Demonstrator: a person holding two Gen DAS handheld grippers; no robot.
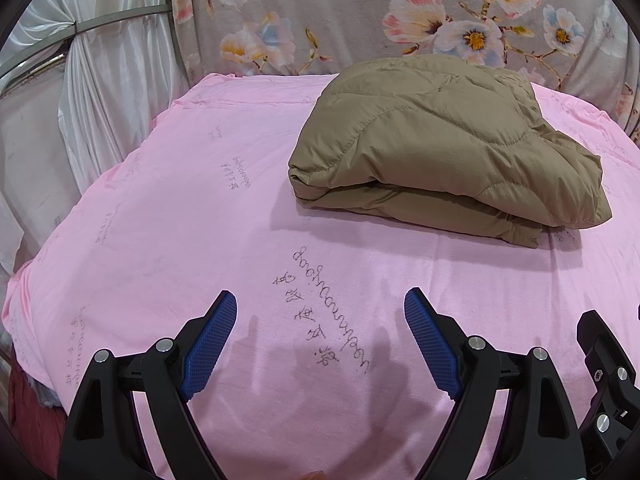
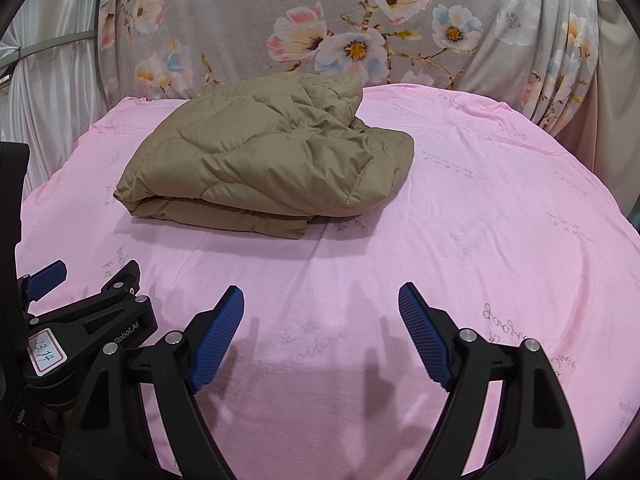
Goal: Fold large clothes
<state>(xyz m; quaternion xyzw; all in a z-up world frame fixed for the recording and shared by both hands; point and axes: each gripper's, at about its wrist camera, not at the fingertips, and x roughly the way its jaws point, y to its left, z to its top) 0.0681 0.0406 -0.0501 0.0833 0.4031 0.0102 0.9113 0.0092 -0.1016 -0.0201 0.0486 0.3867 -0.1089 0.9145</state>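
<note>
At the left edge of the pink sheet a white satin drape hangs down, and over the near edge the left gripper hovers with its blue pads spread wide and nothing between them. The quilted tan jacket lies toward the far edge of the bed, already doubled into a thick bundle, well apart from both tools; the right gripper, just beside the left one, is likewise wide and empty. Judged from this, the fold looks done or nearly so. The risk is the puffy filling: the upper layer bulges and its right end is rumpled, so it could spring open or slide off the slick lower layer if nudged or pinched through one layer only. On the left tool, in the right view, a sticker reads "13.14" and the body shows "Robot.AI"; the sheet's cursive print and characters are not legible. A floral cloth backs the far edge.
</note>
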